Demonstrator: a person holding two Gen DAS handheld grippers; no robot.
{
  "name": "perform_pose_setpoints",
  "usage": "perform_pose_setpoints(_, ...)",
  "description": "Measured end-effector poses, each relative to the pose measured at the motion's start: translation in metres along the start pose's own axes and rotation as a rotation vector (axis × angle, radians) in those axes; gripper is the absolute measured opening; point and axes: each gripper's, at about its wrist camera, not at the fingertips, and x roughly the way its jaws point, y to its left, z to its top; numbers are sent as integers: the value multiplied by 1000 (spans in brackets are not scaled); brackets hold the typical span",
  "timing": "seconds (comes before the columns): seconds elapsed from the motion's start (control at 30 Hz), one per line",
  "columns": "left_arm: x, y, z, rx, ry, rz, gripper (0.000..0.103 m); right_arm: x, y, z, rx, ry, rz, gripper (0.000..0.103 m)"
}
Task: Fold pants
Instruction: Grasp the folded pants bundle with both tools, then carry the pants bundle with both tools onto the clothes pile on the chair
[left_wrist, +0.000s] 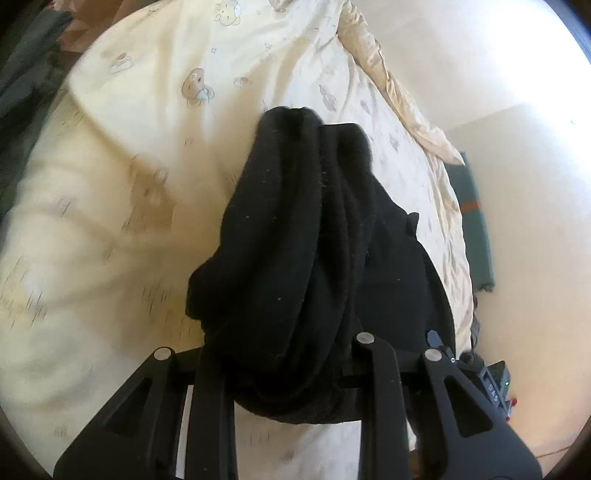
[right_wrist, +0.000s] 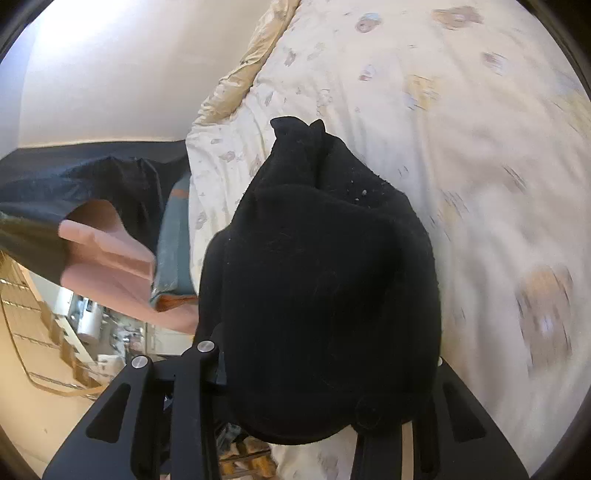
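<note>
The left claw (left_wrist: 291, 369) pinches a bunch of the black pants (left_wrist: 310, 258). The right claw (right_wrist: 317, 398) grips another bunch (its tips are hidden under cloth). The pants hang from both, above the yellow bed (left_wrist: 110, 229). The bed's edge is close; bare bed lies all around.

Bed (left_wrist: 110, 229), cream cartoon-print duvet (right_wrist: 461, 155)

Bed (left_wrist: 110, 229) fills most of both views, covered by pale yellow duvet (right_wrist: 461, 147) with faded cartoon animal print. Plain cream wall (right_wrist: 129, 66) behind, brightly lit. Green blanket (left_wrist: 476, 229) with orange stripe at bed edge. Cluttered shelves (right_wrist: 85, 325) low in right wrist view.
</note>
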Motion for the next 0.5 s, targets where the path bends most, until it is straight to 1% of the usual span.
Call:
perform_pose_setpoints(0.07, -13, 1, -17, 25, 16, 17, 22, -21, -2, -21, 27, -3, -4, 39)
perform_pose_setpoints(0.13, -23, 12, -40, 25, 33, 22, 22, -32, -5, -38, 28, 0, -23, 39)
perform_pose_setpoints(0.23, -38, 37, -70, -13, 45, 15, 21, -47, -19, -70, 52, 31, -43, 39)
perform_pose_setpoints(0.3, -49, 49, -88, -35, 49, -5, 21, -57, -28, -89, 74, 33, -36, 39)
perform_pose_setpoints(0.33, -57, 50, -95, -23, 41, -2, 20, -63, -29, -98, 74, 36, -31, 39)
perform_pose_setpoints(0.4, -62, 30, -100, 6, 15, -16, 19, -72, -21, -107, 55, 24, -14, 39)
perform_pose_setpoints(0.43, -73, 26, -100, 20, -3, -27, 19, -77, -14, -108, 43, 18, -3, 38)
perform_pose_setpoints(0.5, -100, 16, -98, 38, -46, -70, 19, -88, 9, -110, 8, -2, 37, 38)
